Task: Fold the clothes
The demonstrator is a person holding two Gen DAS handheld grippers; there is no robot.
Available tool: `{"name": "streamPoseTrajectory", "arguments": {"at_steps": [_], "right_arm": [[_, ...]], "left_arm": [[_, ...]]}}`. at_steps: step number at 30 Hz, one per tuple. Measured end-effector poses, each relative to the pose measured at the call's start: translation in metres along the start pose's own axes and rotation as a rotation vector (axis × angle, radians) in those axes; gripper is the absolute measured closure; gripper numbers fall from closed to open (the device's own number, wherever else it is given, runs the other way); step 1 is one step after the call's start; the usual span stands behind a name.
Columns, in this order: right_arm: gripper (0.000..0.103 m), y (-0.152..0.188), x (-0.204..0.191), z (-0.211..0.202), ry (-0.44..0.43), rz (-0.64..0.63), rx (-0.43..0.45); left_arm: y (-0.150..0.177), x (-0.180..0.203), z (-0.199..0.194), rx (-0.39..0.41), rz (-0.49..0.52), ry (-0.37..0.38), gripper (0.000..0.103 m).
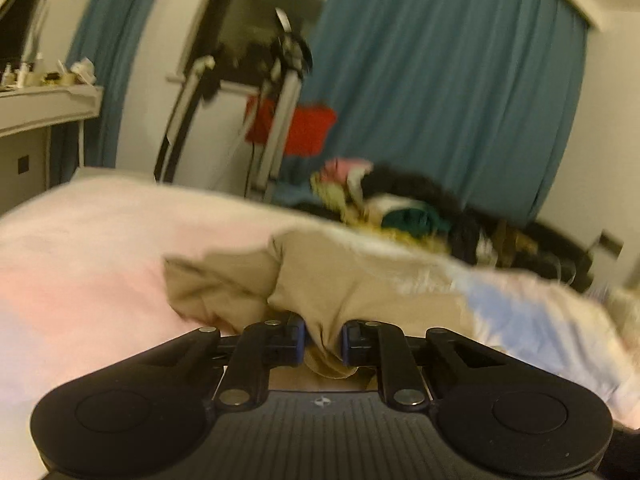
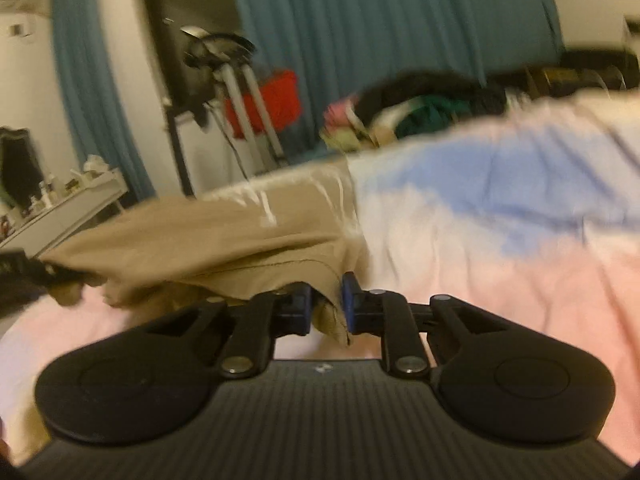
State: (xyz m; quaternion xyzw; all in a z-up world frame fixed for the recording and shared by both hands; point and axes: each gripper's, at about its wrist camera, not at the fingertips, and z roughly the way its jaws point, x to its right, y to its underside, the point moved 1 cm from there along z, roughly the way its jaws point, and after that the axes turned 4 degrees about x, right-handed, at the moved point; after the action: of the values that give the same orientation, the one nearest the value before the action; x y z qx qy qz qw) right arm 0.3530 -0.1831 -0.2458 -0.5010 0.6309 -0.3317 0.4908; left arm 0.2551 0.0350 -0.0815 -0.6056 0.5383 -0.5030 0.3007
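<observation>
Both grippers pinch the tan garment (image 1: 352, 280). Left gripper (image 1: 323, 340) and right gripper (image 2: 328, 306) each stand nearly closed on its hem, bedsheet (image 2: 520, 280) beneath

1. You're working in dim, warm indoor light; its source isn't visible.
2. Everything beyond your claws smears with motion blur, especially the teal curtains (image 1: 440, 80).
3. Fisheye bends the edges; corners go black.

Dim, warm-lit bedroom: teal curtains (image 1: 460, 80) flanking a dark window (image 1: 260, 12), white walls, cluttered white desk (image 1: 44, 108) left, pink-sheeted bed (image 1: 80, 280).
</observation>
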Motion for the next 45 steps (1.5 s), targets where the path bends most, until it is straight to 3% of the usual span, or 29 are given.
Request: {"name": "streamPoseTrajectory", "arguments": {"at_steps": [9,14,17,20,25,31,34,36,38,40,42,45], "right_arm": [[0.086,-0.060,-0.053,-0.130,-0.116,-0.136,0.249],[0.086,-0.080,-0.068,-0.204,-0.180,-0.155,0.257],[0.085,-0.082,-0.072,-0.232,-0.203,-0.190,0.221],[0.085,-0.077,-0.066,-0.233,-0.208,-0.163,0.129],[0.085,-0.052,-0.038,-0.186,-0.177,-0.005,-0.071],[0.084,-0.005,-0.007,-0.133,-0.128,0.202,-0.249],[0.079,0.004,-0.008,-0.123,-0.111,0.216,-0.254],[0.069,0.005,-0.007,-0.119,-0.112,0.233,-0.234],[0.048,0.003,-0.007,-0.114,-0.097,0.233,-0.192],[0.037,0.001,-0.008,-0.111,-0.069,0.213,-0.140],[0.036,0.004,-0.010,-0.104,-0.043,0.162,-0.148],[0.036,0.008,-0.012,-0.094,-0.009,0.101,-0.171]], "left_arm": [[-0.065,0.001,-0.134,0.188,-0.001,0.068,0.087],[-0.086,-0.001,-0.209,0.250,-0.012,0.161,0.087],[-0.086,-0.008,-0.224,0.209,-0.015,0.187,0.087],[-0.083,-0.013,-0.198,0.080,-0.003,0.177,0.086],[-0.076,-0.014,-0.128,-0.122,0.029,0.131,0.085],[-0.034,-0.017,-0.063,-0.223,0.099,0.099,0.080],[0.000,-0.028,-0.051,-0.229,0.122,0.080,0.074],[0.006,-0.034,-0.044,-0.223,0.148,0.063,0.059],[0.007,-0.040,-0.045,-0.217,0.129,0.068,0.054],[0.007,-0.044,-0.047,-0.222,0.107,0.075,0.046],[0.004,-0.042,-0.050,-0.227,0.111,0.077,0.042],[0.005,-0.027,-0.061,-0.219,0.200,0.113,0.037]]}}
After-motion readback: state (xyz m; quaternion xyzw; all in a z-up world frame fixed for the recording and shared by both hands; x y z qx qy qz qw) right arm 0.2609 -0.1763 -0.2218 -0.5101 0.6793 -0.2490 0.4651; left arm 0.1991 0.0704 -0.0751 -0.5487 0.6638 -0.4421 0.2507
